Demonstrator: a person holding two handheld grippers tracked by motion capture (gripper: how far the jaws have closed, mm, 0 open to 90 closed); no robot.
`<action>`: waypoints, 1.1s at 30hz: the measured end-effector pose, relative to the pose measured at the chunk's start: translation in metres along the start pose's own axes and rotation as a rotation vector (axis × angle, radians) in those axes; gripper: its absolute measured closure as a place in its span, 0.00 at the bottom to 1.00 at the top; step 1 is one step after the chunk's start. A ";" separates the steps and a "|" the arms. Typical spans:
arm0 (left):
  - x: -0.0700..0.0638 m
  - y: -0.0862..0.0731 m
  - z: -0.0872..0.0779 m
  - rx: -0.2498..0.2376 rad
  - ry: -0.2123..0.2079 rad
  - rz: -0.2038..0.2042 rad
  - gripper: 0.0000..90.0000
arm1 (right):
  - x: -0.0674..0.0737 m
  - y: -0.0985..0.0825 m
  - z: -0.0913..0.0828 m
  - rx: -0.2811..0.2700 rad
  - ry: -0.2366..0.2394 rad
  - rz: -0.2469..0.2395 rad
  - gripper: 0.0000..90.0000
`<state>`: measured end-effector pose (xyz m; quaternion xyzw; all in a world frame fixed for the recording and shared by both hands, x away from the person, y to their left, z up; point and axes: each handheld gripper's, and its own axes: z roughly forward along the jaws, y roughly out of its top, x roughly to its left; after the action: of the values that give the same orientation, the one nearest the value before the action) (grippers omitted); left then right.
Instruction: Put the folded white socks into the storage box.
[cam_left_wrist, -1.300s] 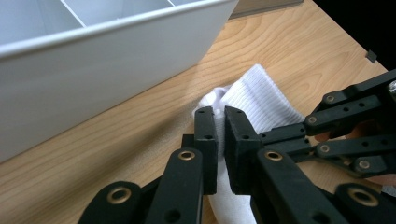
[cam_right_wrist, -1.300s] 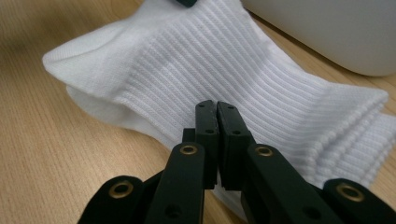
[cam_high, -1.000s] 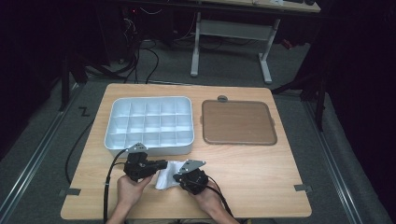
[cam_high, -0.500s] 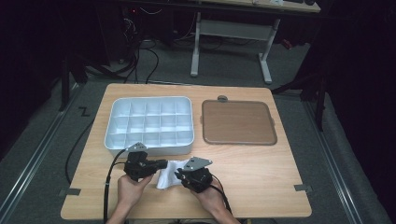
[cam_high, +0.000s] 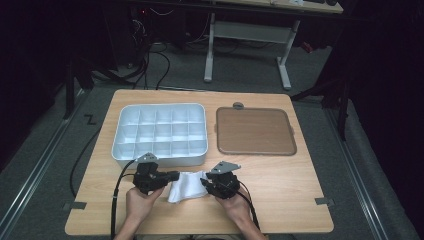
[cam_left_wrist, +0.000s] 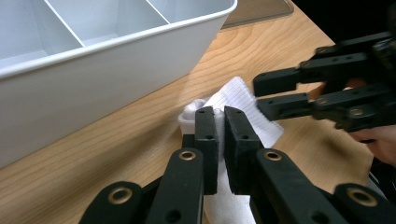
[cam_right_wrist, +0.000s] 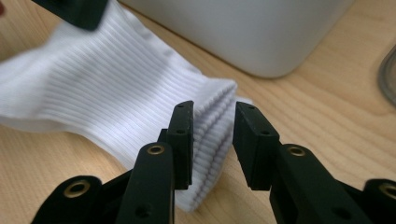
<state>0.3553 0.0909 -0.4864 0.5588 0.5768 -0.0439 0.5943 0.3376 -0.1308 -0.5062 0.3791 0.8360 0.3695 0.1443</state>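
One worktop (cam_high: 280, 200): wooden, bearing a white compartment tray (cam_high: 160, 132).
Sock (cam_high: 187, 186): white, ribbed, near edge, long axis left-right between grippers.
Left gripper (cam_high: 172, 176): jaws clenched on sock.
Right gripper (cam_high: 206, 184): jaws just opening, cuff loose between.
Writing: none readable.

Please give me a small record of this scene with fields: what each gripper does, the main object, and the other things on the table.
main object: white ribbed sock, lying on the wooden table
left gripper: shut on the sock's end
right gripper: jaws have just been opening; the sock's folded edge is between them, gap on one side
behind the sock: white compartment tray, its cells look empty
right of the tray: brown flat lid
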 end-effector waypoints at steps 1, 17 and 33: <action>0.000 0.000 0.000 0.000 0.000 0.000 0.94 | -0.001 -0.001 0.003 0.011 0.002 0.007 0.77; -0.009 0.004 0.002 0.002 -0.023 0.005 0.94 | -0.002 -0.006 0.013 0.037 0.031 0.011 0.85; -0.016 0.005 0.007 0.011 -0.040 0.006 0.94 | 0.004 -0.004 0.016 0.032 0.071 -0.014 0.86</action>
<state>0.3579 0.0784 -0.4738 0.5628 0.5629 -0.0564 0.6027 0.3412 -0.1210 -0.5201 0.3623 0.8489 0.3685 0.1109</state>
